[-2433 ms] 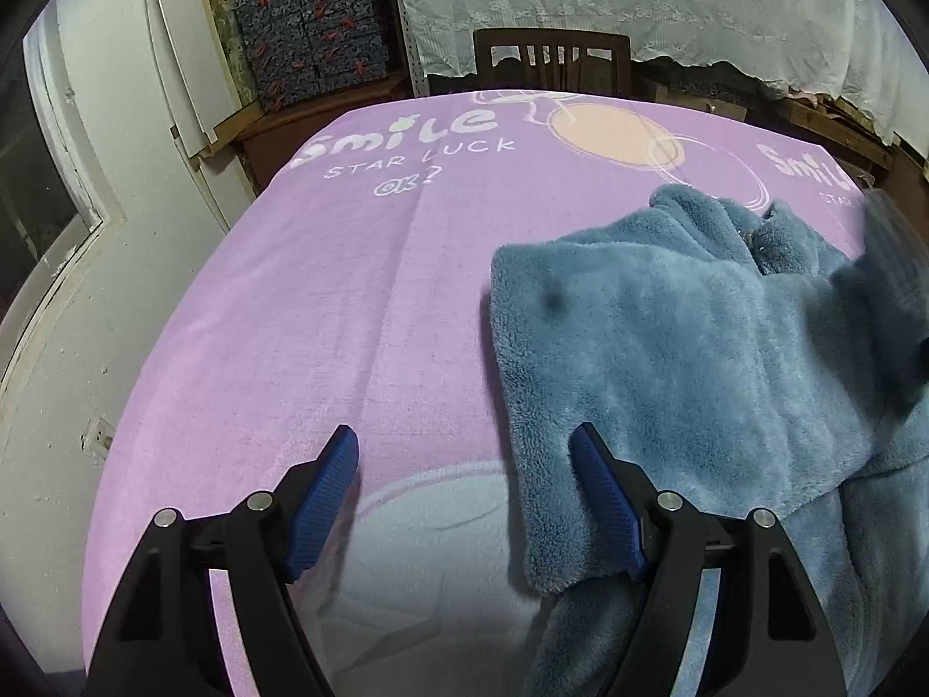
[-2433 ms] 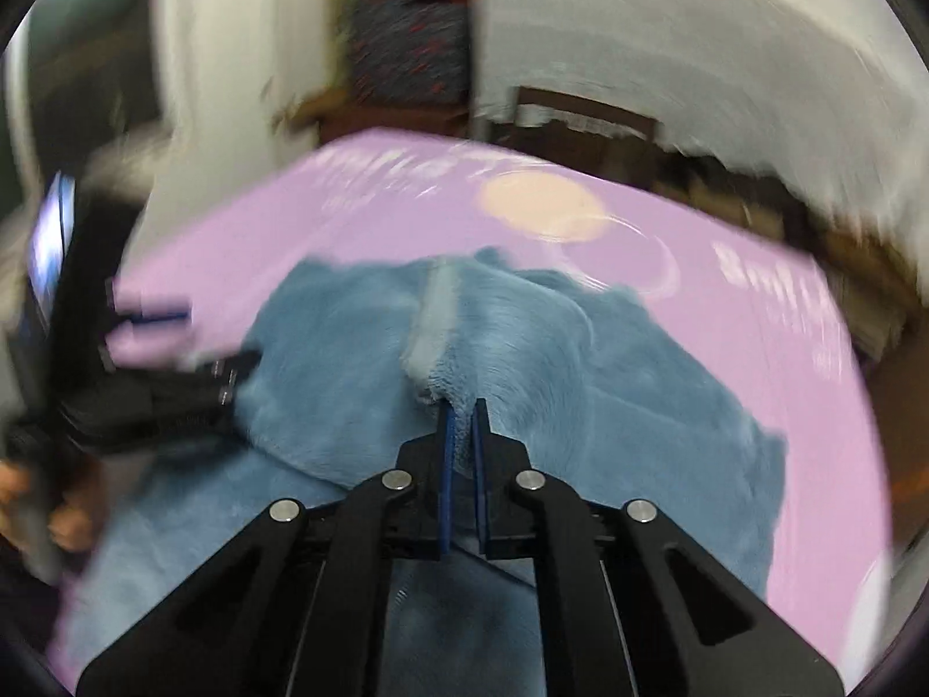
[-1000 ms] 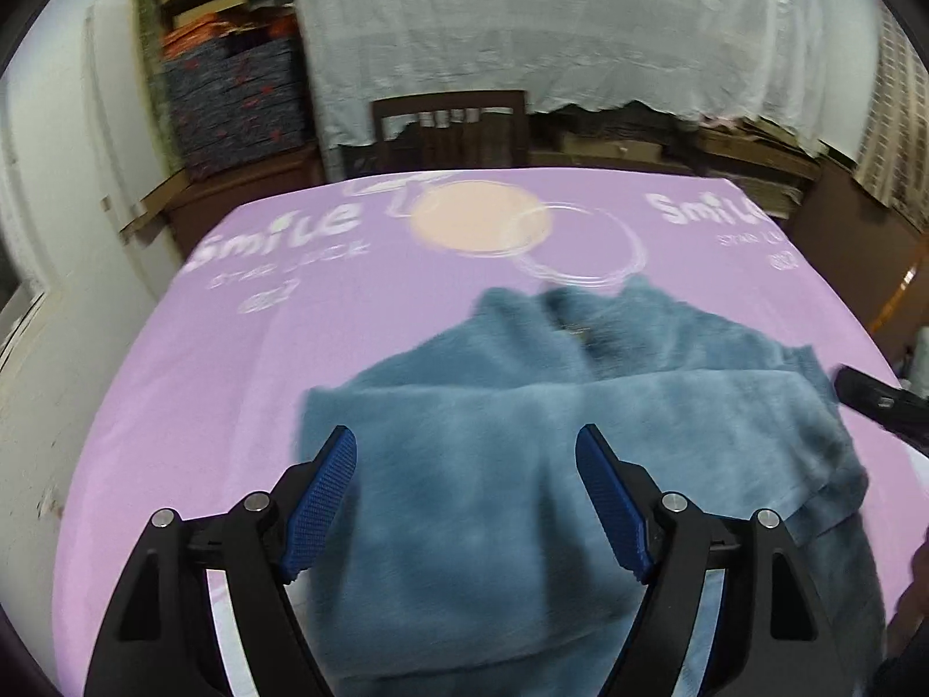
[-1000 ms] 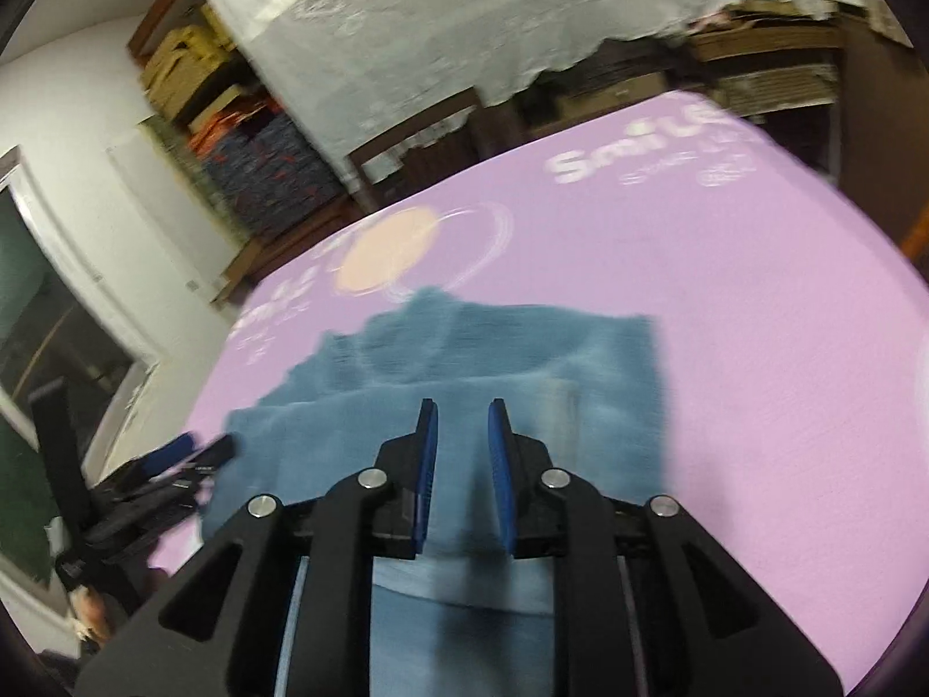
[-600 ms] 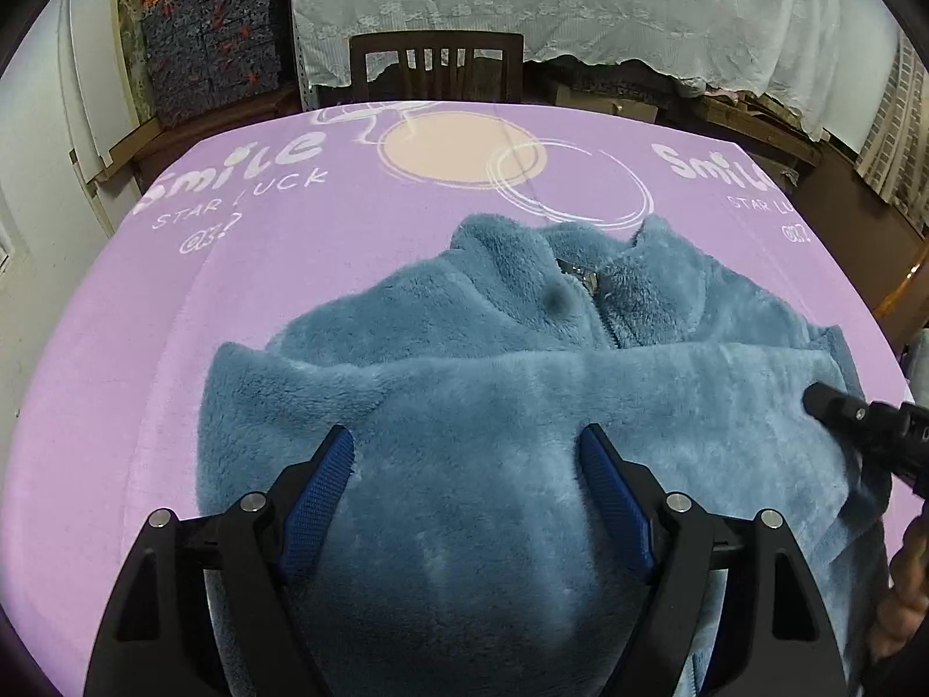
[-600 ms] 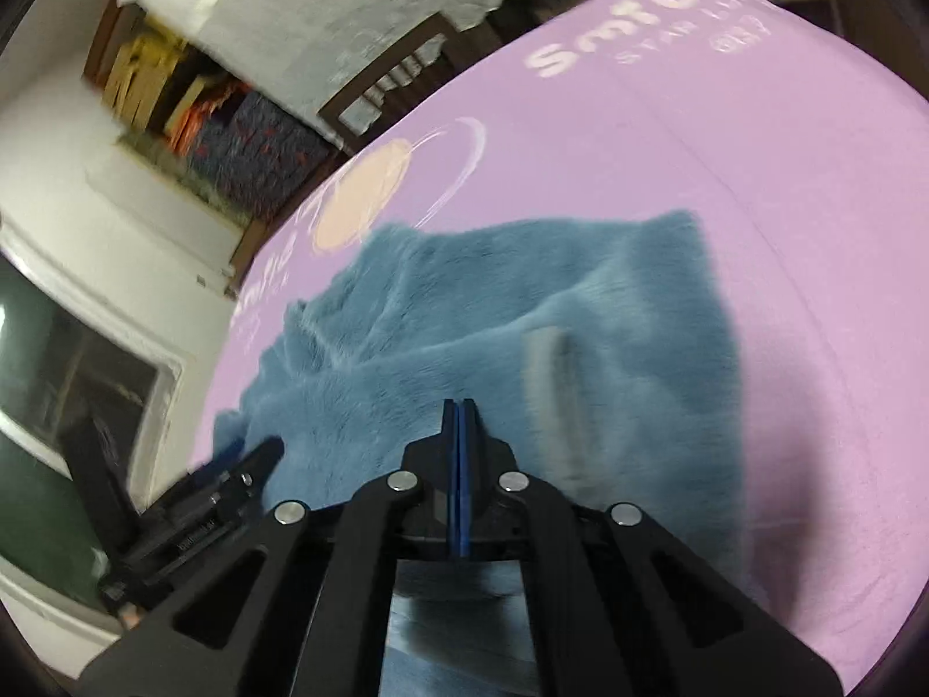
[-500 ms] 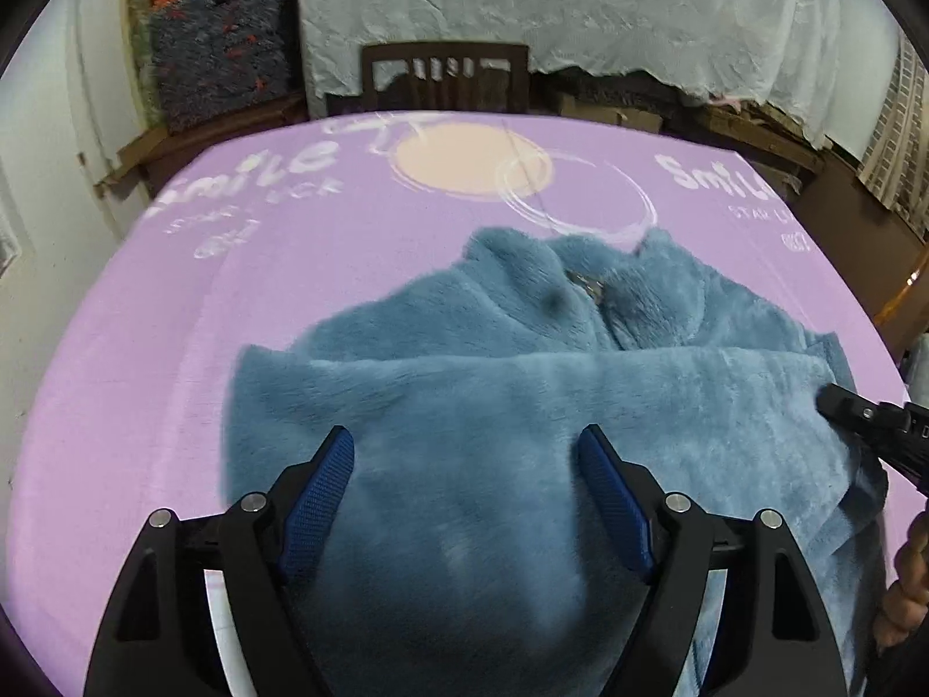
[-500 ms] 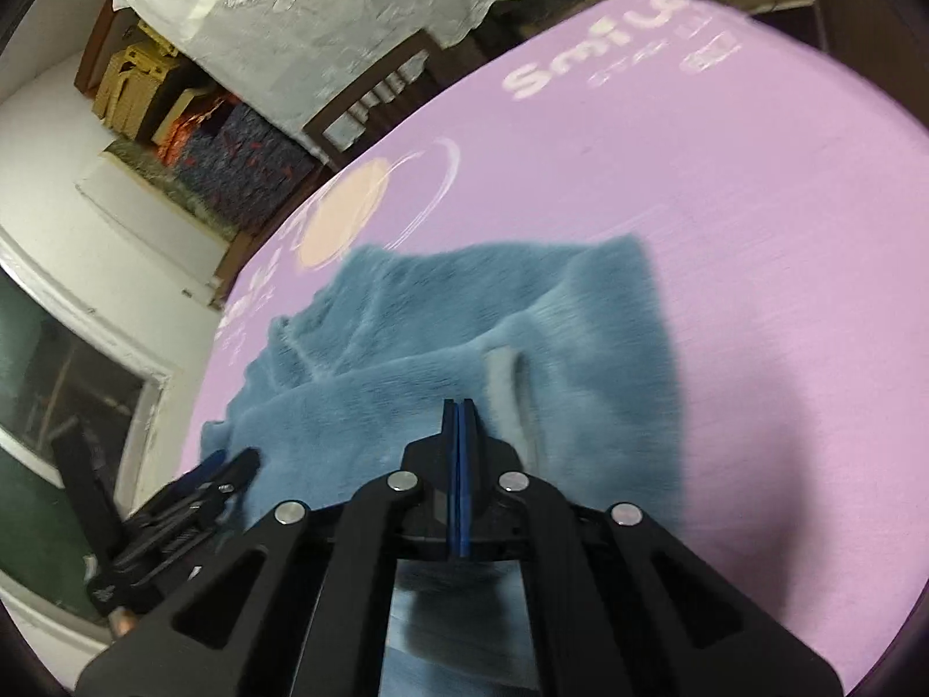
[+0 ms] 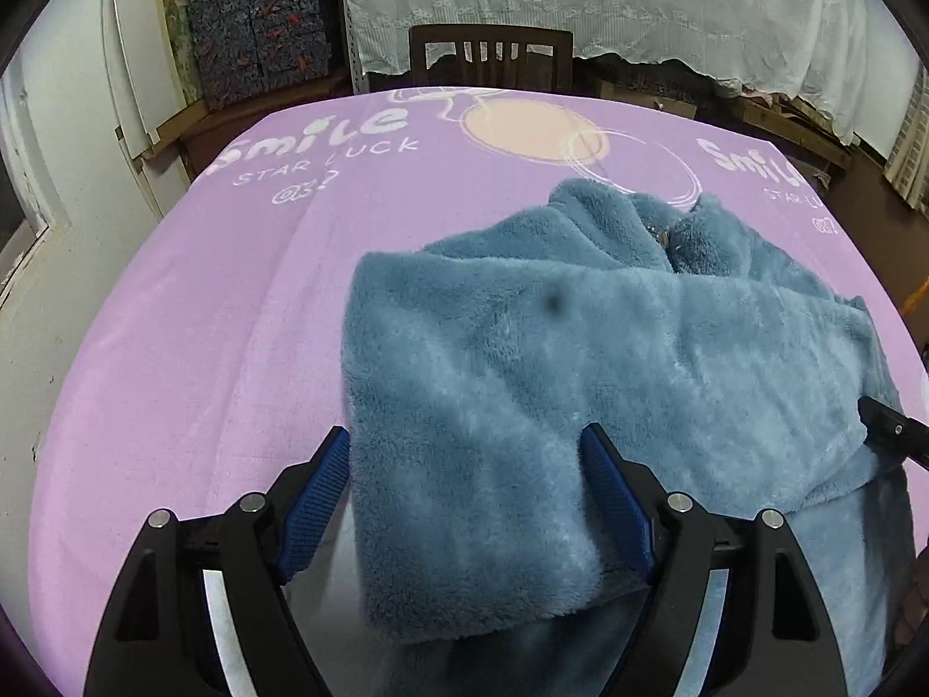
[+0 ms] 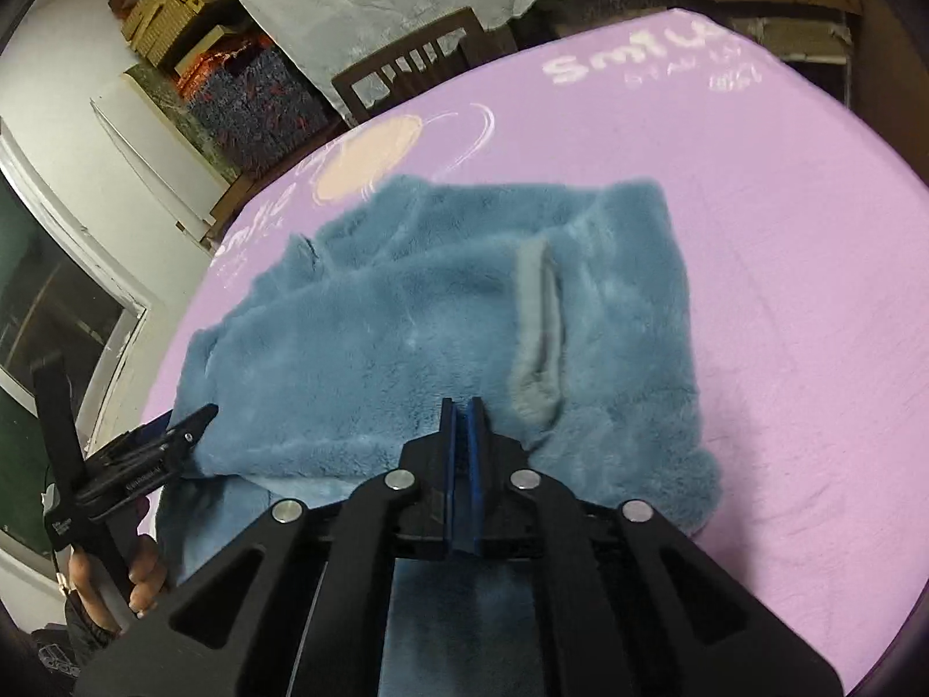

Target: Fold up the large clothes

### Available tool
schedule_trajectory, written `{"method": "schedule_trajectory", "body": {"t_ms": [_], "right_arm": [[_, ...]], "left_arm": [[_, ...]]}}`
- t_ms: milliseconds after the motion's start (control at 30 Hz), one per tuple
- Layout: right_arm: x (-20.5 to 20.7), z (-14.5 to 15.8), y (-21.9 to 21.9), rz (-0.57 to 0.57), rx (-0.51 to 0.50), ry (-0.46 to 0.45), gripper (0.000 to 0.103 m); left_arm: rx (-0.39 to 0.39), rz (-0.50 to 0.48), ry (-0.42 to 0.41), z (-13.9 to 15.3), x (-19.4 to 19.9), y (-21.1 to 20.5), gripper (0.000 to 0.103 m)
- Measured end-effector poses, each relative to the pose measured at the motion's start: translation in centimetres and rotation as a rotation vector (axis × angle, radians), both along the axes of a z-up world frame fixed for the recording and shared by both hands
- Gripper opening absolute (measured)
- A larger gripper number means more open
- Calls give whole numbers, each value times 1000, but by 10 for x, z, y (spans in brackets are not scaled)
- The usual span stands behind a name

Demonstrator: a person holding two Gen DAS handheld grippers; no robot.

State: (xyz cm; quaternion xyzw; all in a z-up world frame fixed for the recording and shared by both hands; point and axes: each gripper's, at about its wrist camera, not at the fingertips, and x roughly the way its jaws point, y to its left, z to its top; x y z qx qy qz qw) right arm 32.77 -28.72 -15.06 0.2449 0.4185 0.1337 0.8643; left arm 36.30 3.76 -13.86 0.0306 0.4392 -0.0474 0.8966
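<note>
A blue fleece jacket (image 9: 609,360) lies folded on the purple table cover (image 9: 203,302), collar toward the far side. My left gripper (image 9: 464,488) is open, its fingers (image 9: 316,493) straddling the near left corner of the folded layer. In the right wrist view the jacket (image 10: 406,319) shows a grey pocket edge (image 10: 537,325). My right gripper (image 10: 461,430) is shut and empty at the folded layer's near edge; the fleece lies ahead of its tips. The left gripper also shows at the left of the right wrist view (image 10: 174,430), and the right gripper's tip shows at the right edge of the left wrist view (image 9: 888,424).
A wooden chair (image 9: 490,55) stands behind the table's far edge. Patterned boxes (image 9: 255,52) are stacked at the back left, a white lace cloth (image 9: 638,0) hangs behind. A white wall and door frame (image 9: 52,174) run along the left.
The left gripper has shifted left, so the jacket now sits to its right. The right gripper has stayed shut at the folded layer's near edge.
</note>
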Motion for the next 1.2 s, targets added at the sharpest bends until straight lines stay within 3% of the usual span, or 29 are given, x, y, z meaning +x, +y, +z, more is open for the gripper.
{"method": "schedule_trajectory", "body": {"t_ms": [133,233,333,433,533,633,700,867,1067,1200], "right_arm": [[-2,-2,-4,-2,29,3,2],[-10,11,-4,-5,16,-33,7],[-28,27,-3,4,1,-93,8],[-41,33,2,14,-15,-113,11],[-46,28,8,25,-55,-96,11],[-38,15,8,21,-60,-37,11],[-32,2,7,24,-56,11,9],[-32,1,2,21,-15,9,9],[-73,38,2,9,-35,-129,32],[-116,43,-1,1,-39,-162,32]], "left_arm": [[-15,12,5,0,-1,2,85],[-40,12,-25,12,-8,2,83],[-55,-26,-63,25,-24,-7,83],[-22,-86,-87,28,-40,-24,83],[35,-98,-69,16,-40,-35,83],[15,-93,2,0,-28,-32,85],[9,-96,1,1,-27,-31,86],[7,-87,-27,10,-32,-31,85],[-95,-87,-104,41,-68,-19,85],[-115,-97,-102,38,-107,-8,85]]}}
